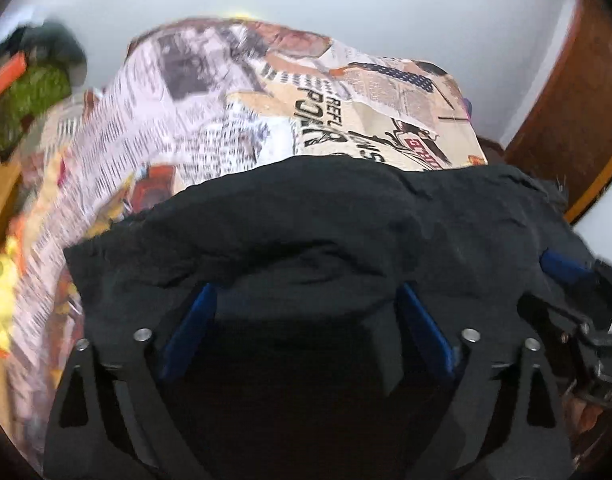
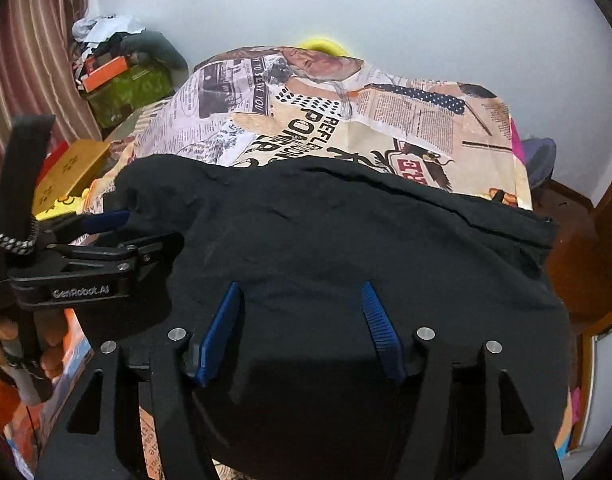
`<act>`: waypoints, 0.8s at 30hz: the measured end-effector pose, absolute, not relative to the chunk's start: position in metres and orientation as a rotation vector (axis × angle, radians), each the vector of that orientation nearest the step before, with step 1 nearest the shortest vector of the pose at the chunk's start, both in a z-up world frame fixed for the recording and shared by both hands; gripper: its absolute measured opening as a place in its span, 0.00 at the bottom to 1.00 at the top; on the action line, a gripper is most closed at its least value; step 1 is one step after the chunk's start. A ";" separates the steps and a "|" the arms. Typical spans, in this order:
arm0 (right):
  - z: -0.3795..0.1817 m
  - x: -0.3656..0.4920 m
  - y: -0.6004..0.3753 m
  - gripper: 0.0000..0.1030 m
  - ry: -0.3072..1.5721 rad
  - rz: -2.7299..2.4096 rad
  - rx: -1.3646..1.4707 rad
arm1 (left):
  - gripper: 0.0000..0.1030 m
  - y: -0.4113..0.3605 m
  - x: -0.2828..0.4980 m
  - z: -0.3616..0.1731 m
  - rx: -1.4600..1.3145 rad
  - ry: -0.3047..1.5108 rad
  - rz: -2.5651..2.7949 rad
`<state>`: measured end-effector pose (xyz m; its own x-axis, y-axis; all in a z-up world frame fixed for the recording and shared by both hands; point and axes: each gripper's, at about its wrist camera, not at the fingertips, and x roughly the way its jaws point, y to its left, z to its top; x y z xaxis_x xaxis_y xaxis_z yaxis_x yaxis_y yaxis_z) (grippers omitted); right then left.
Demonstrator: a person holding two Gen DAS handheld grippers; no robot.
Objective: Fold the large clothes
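A large black garment [image 1: 306, 220] lies across the near part of a bed covered with a newspaper-print sheet [image 1: 234, 92]; it also shows in the right wrist view [image 2: 346, 232]. My left gripper [image 1: 306, 292] has its blue fingers [image 1: 194, 320] spread wide, with black cloth lying between and over their tips. My right gripper [image 2: 302, 292] is also spread, its fingers [image 2: 380, 328] resting on the cloth. The left gripper shows from the side in the right wrist view [image 2: 110, 220], at the garment's left edge. The right gripper shows at the right in the left wrist view [image 1: 562, 264].
The newspaper-print sheet [image 2: 386, 120] covers the bed beyond the garment. A green box with an orange item [image 2: 122, 80] and a yellow box [image 2: 70, 168] stand at the left by a curtain. A wooden door [image 1: 562, 112] is at the right. A white wall is behind.
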<state>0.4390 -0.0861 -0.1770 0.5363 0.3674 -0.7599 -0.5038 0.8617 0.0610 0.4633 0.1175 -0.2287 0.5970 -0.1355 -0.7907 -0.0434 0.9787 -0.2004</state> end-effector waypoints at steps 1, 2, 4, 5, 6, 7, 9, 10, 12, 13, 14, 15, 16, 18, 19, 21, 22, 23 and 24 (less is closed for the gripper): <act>-0.176 0.436 -0.085 0.58 0.856 0.517 -0.182 | 0.92 0.122 0.464 -0.232 -0.253 0.941 -0.062; -0.175 0.433 -0.084 0.58 0.853 0.509 -0.194 | 0.92 0.124 0.463 -0.232 -0.271 0.943 -0.065; -0.174 0.427 -0.081 0.59 0.849 0.489 -0.223 | 0.92 0.124 0.457 -0.232 -0.270 0.941 -0.065; -0.174 0.423 -0.081 0.61 0.848 0.479 -0.239 | 0.92 0.123 0.453 -0.231 -0.263 0.939 -0.062; -0.174 0.422 -0.082 0.64 0.849 0.471 -0.250 | 0.92 0.122 0.448 -0.230 -0.256 0.939 -0.058; -0.174 0.421 -0.083 0.65 0.850 0.464 -0.260 | 0.92 0.121 0.444 -0.229 -0.251 0.941 -0.055; -0.174 0.414 -0.085 0.68 0.855 0.455 -0.280 | 0.92 0.120 0.431 -0.228 -0.235 0.942 -0.043; -0.173 0.411 -0.086 0.69 0.856 0.454 -0.285 | 0.92 0.119 0.423 -0.225 -0.221 0.940 -0.034; -0.172 0.405 -0.090 0.69 0.858 0.451 -0.294 | 0.92 0.120 0.410 -0.222 -0.201 0.935 -0.027; -0.170 0.401 -0.091 0.69 0.857 0.449 -0.298 | 0.92 0.121 0.402 -0.220 -0.196 0.935 -0.027; -0.169 0.400 -0.092 0.69 0.857 0.447 -0.302 | 0.92 0.122 0.397 -0.219 -0.194 0.935 -0.024; -0.168 0.398 -0.093 0.70 0.856 0.445 -0.307 | 0.92 0.124 0.390 -0.217 -0.189 0.931 -0.010; -0.167 0.395 -0.094 0.69 0.856 0.442 -0.314 | 0.92 0.127 0.381 -0.214 -0.184 0.920 0.014; -0.164 0.391 -0.095 0.69 0.854 0.435 -0.325 | 0.92 0.137 0.367 -0.209 -0.198 0.896 0.051; -0.161 0.388 -0.095 0.69 0.849 0.434 -0.325 | 0.92 0.146 0.357 -0.206 -0.231 0.882 0.075; -0.154 0.382 -0.096 0.69 0.818 0.438 -0.317 | 0.92 0.163 0.345 -0.204 -0.300 0.866 0.111; -0.150 0.378 -0.096 0.69 0.794 0.441 -0.309 | 0.92 0.174 0.338 -0.205 -0.342 0.870 0.126; -0.146 0.374 -0.096 0.69 0.773 0.445 -0.299 | 0.92 0.183 0.333 -0.207 -0.381 0.875 0.131; -0.141 0.371 -0.095 0.70 0.752 0.451 -0.286 | 0.92 0.191 0.328 -0.210 -0.421 0.875 0.139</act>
<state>0.3707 -0.0954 -0.1412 0.6423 0.2896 -0.7097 -0.4900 0.8671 -0.0896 0.3285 0.1912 -0.2097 0.6384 -0.0524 -0.7679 -0.2872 0.9094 -0.3008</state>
